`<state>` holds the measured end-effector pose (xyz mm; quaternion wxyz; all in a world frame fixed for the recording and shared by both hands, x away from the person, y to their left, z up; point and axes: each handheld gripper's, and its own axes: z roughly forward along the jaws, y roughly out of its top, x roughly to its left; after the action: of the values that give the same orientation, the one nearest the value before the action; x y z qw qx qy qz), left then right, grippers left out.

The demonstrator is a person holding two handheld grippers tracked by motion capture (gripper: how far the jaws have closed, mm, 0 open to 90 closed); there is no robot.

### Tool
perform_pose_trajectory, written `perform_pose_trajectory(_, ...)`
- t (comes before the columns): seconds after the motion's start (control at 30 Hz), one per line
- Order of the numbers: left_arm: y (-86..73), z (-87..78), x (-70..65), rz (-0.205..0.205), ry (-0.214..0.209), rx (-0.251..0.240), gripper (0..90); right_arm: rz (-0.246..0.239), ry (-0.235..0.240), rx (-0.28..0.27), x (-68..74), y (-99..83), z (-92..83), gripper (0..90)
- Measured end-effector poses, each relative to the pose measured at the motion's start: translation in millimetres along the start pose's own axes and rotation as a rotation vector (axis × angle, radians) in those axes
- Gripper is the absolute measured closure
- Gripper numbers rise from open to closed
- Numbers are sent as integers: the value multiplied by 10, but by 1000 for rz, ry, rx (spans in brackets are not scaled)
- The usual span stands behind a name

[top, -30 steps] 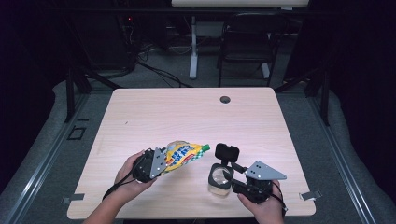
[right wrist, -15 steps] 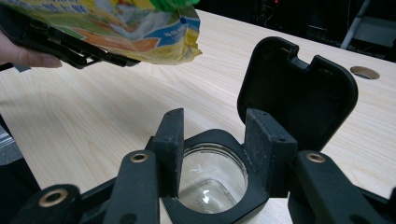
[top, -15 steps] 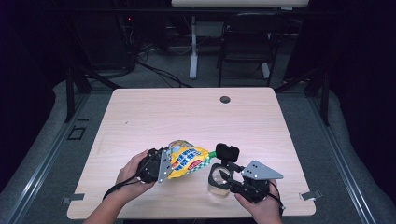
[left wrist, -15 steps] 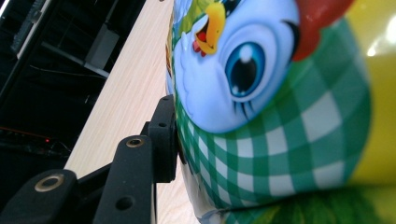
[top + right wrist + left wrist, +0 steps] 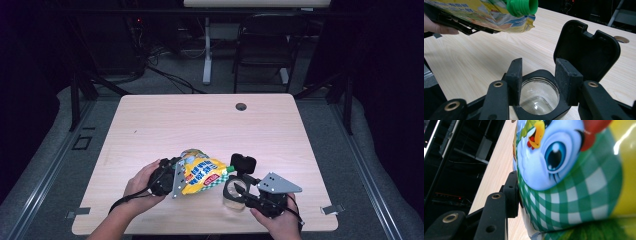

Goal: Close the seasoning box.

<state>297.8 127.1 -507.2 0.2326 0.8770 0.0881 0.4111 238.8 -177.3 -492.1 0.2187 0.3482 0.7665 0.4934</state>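
Observation:
A yellow snack pouch with a green spout lies tilted between my hands, and my left gripper is shut on its lower end. In the left gripper view the pouch's cartoon print presses against one black jaw. A small glass jar with a black collar stands on the table, its black flip lid swung open and upright. My right gripper is shut on the jar's near rim. The spout hangs above and beside the jar's mouth, uncapped and pointing toward it.
The light wooden table has a round cable hole near its far edge. Beyond the table stand a chair and cables in the dark. The person's left hand and right hand rest near the front edge.
The left gripper has carried the pouch slightly right and down, bringing the green spout closer to the open jar. The right gripper and jar have stayed put.

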Motion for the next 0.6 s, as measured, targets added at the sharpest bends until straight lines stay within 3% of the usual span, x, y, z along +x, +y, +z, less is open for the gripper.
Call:
perform_pose_trajectory(0.13, 21, -13, -1, 35, 17, 10, 588, -2, -1, -1, 4, 3, -5, 578)
perform_pose_trajectory(0.6, 46, -19, -7, 82, 32, 35, 589, -11, -2, 0, 30, -3, 4, 571)
